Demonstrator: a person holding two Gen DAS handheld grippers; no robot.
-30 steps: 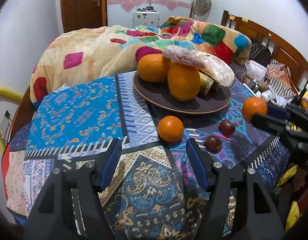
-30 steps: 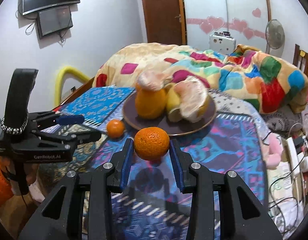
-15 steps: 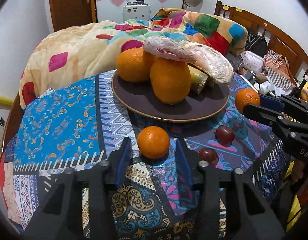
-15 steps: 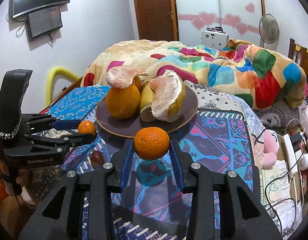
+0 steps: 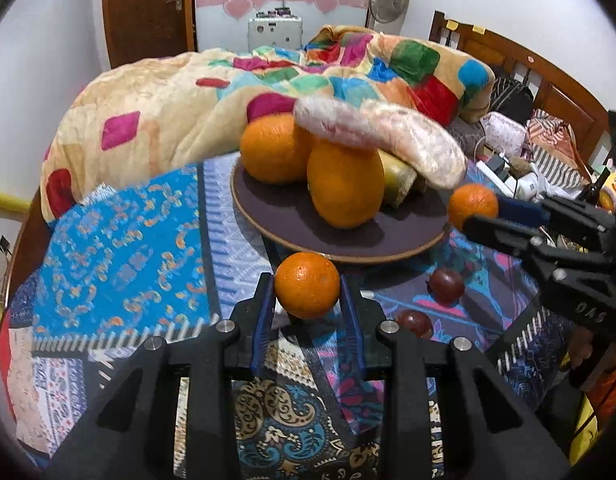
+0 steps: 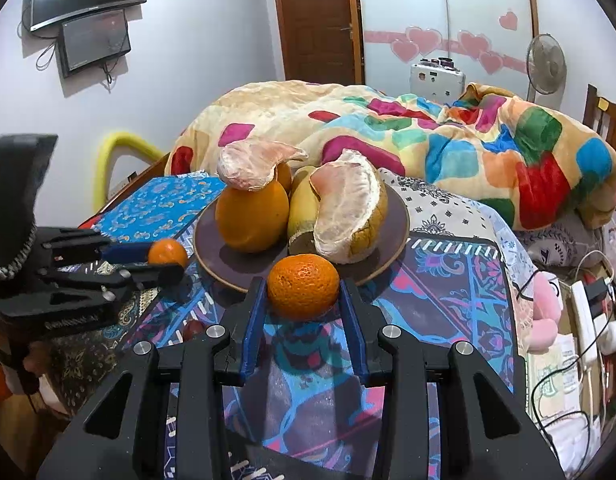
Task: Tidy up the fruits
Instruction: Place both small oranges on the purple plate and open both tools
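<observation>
Both grippers now carry fruit. Left gripper point(image 5: 307, 298) was wide open a second ago with the mandarin point(image 5: 307, 285) loose ahead of it; its jaws are now closing around that fruit, pads at both sides, probably touching, though blur hides the contact. Right gripper point(image 6: 303, 300) is unchanged, clamped on its own orange point(image 6: 303, 286) beside the plate point(image 6: 399, 216). Plate is crowded with big citrus. Two dark small fruits point(image 5: 445, 284) remain on the cloth. Next, likely: plate both.

The right gripper point(image 5: 473, 216) body carries the letters "DAS".
</observation>
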